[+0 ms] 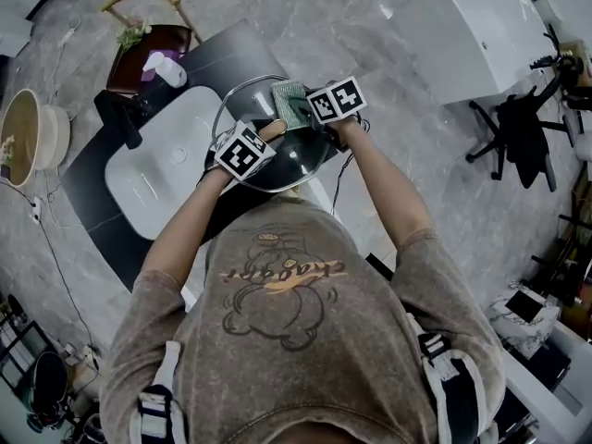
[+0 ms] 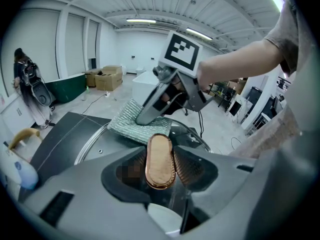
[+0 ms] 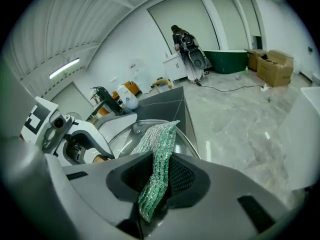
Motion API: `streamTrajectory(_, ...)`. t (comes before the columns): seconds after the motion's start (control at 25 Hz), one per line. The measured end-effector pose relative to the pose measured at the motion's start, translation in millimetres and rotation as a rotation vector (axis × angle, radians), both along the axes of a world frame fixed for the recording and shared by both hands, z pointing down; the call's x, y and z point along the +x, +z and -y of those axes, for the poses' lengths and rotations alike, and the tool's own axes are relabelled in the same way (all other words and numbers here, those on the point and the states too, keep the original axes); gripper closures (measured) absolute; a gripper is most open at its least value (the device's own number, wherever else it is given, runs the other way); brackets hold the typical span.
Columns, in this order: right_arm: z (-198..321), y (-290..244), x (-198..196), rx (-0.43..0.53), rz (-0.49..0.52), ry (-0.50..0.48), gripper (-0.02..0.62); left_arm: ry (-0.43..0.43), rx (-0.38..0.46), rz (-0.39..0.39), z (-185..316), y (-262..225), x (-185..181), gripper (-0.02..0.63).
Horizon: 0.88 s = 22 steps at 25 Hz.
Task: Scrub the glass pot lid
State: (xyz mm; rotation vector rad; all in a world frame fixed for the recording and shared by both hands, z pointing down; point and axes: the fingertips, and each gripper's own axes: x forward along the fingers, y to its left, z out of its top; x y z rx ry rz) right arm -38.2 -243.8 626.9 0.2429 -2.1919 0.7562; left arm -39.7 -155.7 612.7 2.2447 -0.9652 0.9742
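Glass pot lid (image 1: 277,169) sits tilted over the right end of the white sink (image 1: 157,169), which is set in a dark counter (image 1: 88,178). The left gripper (image 1: 262,142) comes at the lid from the near left side, and its jaws are clamped on the lid's copper-coloured oval handle (image 2: 159,156). That handle stands upright between the two ribbed pads, with the glass dome spreading out beyond it toward the far side.

The right gripper (image 1: 310,115) reaches in from the right with its jaws closed tight on a green mesh scrubbing cloth (image 3: 160,144), which is pinched into a fold between them. The free end of the cloth (image 1: 289,98) lies flat on the far part of the lid, close to the metal rim (image 3: 192,139). Seen from the left gripper view, the cloth (image 2: 127,121) rests on the glass just beyond the handle, with the right gripper's tips (image 2: 150,111) pressing down on it
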Motion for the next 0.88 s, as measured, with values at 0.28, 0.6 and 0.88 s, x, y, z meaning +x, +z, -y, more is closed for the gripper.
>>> streamTrajectory(0.28,4,-1,-44,0.031,-0.006,-0.142,0.5,-0.021,-0.001,0.002,0,2,-3,0.428)
streamTrajectory(0.6,-13,1,-82,0.048,-0.012,-0.351,0.5,-0.048,0.01,-0.013,0,4,-6,0.426)
streamTrajectory(0.88,-39,2,-114,0.045,-0.018,-0.517,0.5,-0.075,0.011,-0.033,1,5,-7,0.425)
